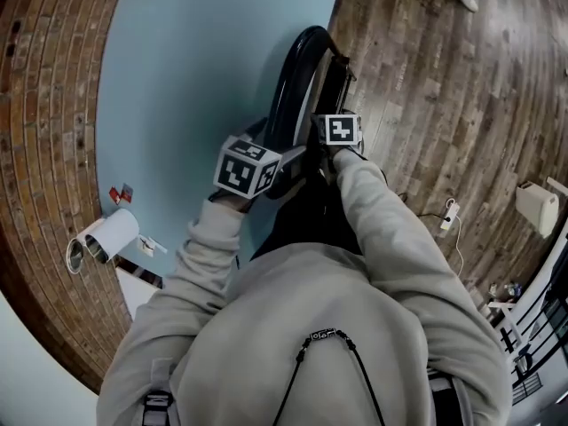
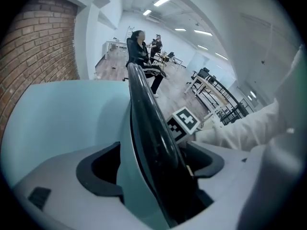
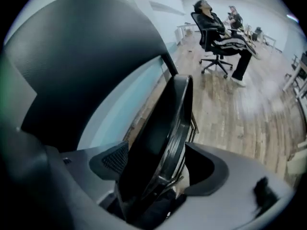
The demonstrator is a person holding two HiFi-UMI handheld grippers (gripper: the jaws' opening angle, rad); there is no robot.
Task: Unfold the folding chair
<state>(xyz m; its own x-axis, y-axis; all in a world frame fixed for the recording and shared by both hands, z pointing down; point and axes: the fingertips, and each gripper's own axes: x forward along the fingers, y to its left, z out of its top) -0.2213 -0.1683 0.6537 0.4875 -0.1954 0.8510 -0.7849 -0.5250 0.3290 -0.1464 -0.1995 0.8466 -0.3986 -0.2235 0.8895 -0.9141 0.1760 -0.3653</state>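
One folding chair [image 1: 297,69] stands folded flat on the right part of the pale blue sheet [image 1: 177,87] that lies on the wooden floor [image 1: 417,78]. From your head it is a thin black arc. Its long axis runs from your hands away toward the sheet's far edge, with the curved top rim uppermost. Your left gripper [image 2: 153,169] and right gripper [image 3: 160,166] sit side by side at the near end of that rim, both pitched steeply downward. Your grey sleeves [image 1: 382,220] converge on them from below, elbows out. Each tool is released: the jaws stand wide apart and straddle the chair, and the pads do not press on it. The left gripper view shows the glossy black rim [image 2: 148,123] rising between the jaws, with the right tool's marker cube [image 2: 184,121] just past it. The right gripper view shows what the head view hides, two separate panels: a broad dark backrest [image 3: 81,56] at left and a thinner ribbed panel [image 3: 163,128] between the jaws. Both gripper views also show a person [image 3: 216,28] seated in an office chair well apart across the room.
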